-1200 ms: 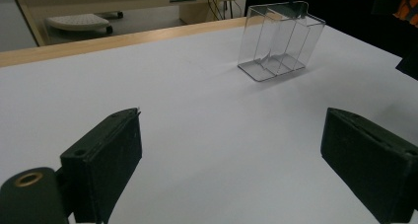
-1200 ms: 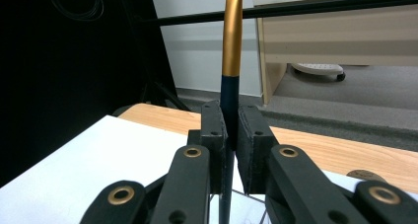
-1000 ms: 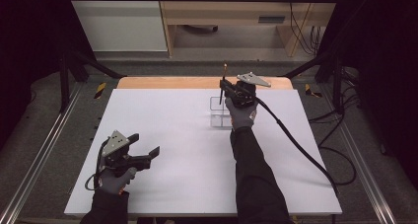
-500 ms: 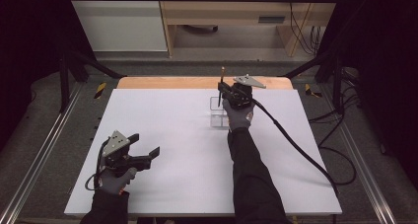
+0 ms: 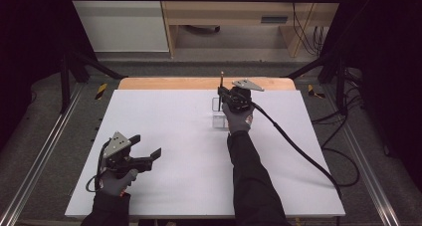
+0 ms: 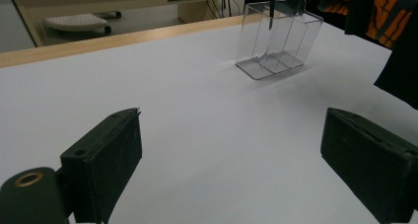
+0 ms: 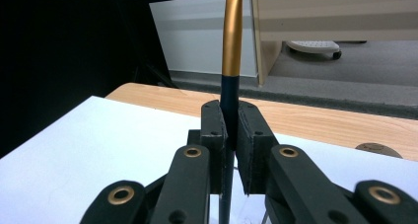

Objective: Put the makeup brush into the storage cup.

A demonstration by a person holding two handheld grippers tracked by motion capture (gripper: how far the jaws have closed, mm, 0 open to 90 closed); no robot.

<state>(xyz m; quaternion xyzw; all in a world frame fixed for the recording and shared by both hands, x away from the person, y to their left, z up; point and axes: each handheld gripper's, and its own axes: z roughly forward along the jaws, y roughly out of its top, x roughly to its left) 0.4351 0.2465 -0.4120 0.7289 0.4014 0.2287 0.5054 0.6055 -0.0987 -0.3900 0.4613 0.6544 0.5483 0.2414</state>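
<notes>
A clear plastic holder [image 5: 217, 114] with several compartments stands on the white board [image 5: 164, 116] near its far middle. My right gripper [image 5: 222, 93] hovers just above it, shut on a pen [image 5: 222, 76] held upright. In the right gripper view the jaws clamp the dark lower barrel of the pen [image 7: 231, 46], whose upper part is gold. The left gripper view shows the holder [image 6: 291, 41] with the pen's dark tip [image 6: 270, 14] hanging inside it; which compartment I cannot tell. My left gripper [image 5: 149, 159] rests at the near left, open, with nothing between its jaws [image 6: 231, 169].
The board lies on a wooden table whose far edge [image 5: 199, 83] shows beyond it. A black cable [image 5: 298, 151] trails from the right gripper across the board's right side. Metal rails [image 5: 45, 151] run along both sides. A gloved hand [image 6: 365, 7] is beside the holder.
My right gripper has shifted slightly left with the pen over the holder. The left gripper has stayed where it was.
</notes>
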